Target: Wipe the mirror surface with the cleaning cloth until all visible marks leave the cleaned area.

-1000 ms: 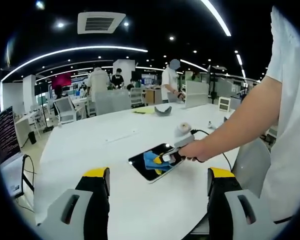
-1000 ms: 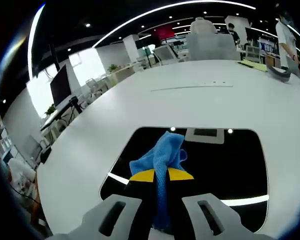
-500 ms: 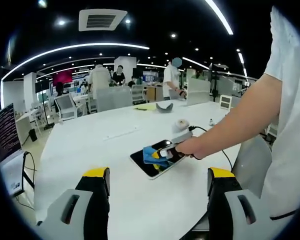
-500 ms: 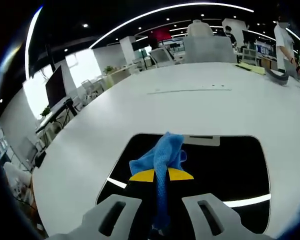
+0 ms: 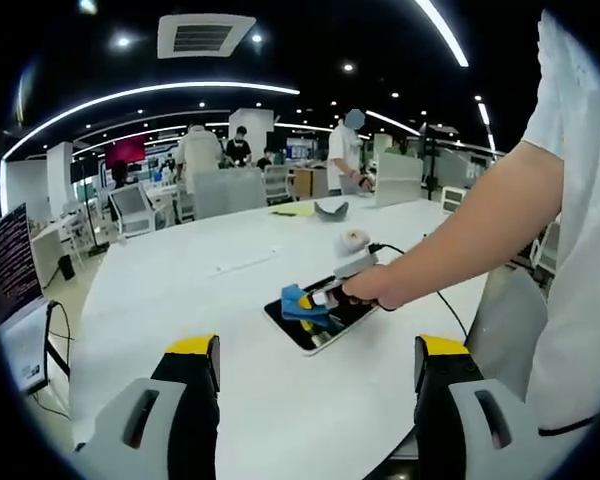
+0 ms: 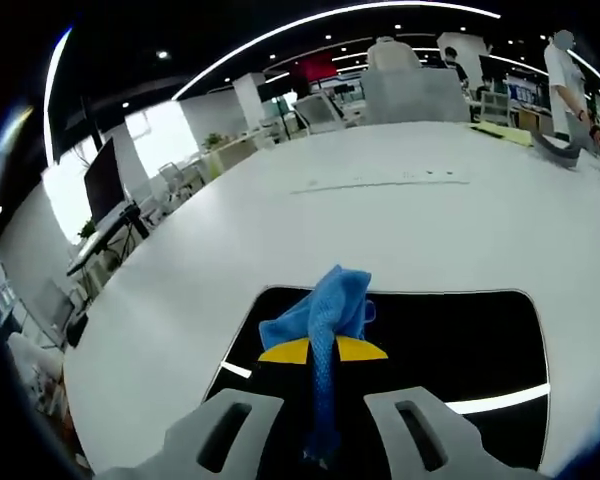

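A dark rectangular mirror (image 6: 450, 340) (image 5: 325, 328) lies flat on the white table (image 5: 230, 290). My right gripper (image 6: 323, 352) is shut on the blue cleaning cloth (image 6: 325, 310), whose bunched end rests on the mirror near its far left edge. In the left gripper view a person's hand holds that right gripper (image 5: 318, 305) with the cloth (image 5: 298, 303) over the mirror. My left gripper (image 5: 317, 365) hangs open above the near table edge, well short of the mirror, with nothing between its jaws.
A small round object (image 5: 353, 239) with a black cable (image 5: 420, 270) sits beyond the mirror. A grey curved item (image 5: 329, 209) and a yellow sheet (image 5: 292, 210) lie at the far side. Several people stand at desks behind. A monitor (image 5: 12, 270) stands left.
The right gripper has slid the cloth toward the mirror's far left edge. In its own view the mirror's far edge has drawn nearer to the cloth. The left gripper stayed open and still.
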The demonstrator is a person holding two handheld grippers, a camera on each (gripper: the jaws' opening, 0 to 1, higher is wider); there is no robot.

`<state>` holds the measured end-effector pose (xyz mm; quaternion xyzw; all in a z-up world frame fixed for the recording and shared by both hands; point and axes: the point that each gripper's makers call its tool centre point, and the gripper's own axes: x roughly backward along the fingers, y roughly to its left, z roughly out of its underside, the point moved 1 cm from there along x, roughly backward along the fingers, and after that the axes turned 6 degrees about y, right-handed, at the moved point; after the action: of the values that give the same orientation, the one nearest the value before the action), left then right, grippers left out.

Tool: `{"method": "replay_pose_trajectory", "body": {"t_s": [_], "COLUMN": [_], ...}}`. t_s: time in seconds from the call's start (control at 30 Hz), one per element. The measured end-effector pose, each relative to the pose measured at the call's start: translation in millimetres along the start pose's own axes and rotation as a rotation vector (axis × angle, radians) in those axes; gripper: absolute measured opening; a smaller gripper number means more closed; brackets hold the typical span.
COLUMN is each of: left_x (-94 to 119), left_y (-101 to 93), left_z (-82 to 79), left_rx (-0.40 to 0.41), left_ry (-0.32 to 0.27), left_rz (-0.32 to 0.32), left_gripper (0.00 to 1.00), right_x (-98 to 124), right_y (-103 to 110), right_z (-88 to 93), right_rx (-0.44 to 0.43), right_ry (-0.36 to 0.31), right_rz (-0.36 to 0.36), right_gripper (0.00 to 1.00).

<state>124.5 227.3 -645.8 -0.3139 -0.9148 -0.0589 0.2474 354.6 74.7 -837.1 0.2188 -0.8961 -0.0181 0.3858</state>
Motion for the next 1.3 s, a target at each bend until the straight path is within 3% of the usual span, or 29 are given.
{"method": "replay_pose_trajectory", "body": {"t_s": [0.8,0.97,1.3], "left_x": [-9,-14,-13], "left_y": [-3.0,-3.2,-1.8], "left_z": [5.3,3.0,0.6], "left_rx": [0.021,0.014,0.005], "left_ry": [0.026,0.029,0.033], "left_rz": [-0.012,-0.009,-0.008], "left_gripper": [0.8,0.8,0.8], "right_x": [-17,-21,-27], "right_y": [-1,-3,-8], "right_z": [-15.1,-17.2,-19.5], "right_rx": [0.085,0.147,0.142], "right_ry": [-0.001,0.014,0.008], "right_rz": [-0.041,-0.052,-0.052], "right_gripper": [0.03,0.03,0.03]}}
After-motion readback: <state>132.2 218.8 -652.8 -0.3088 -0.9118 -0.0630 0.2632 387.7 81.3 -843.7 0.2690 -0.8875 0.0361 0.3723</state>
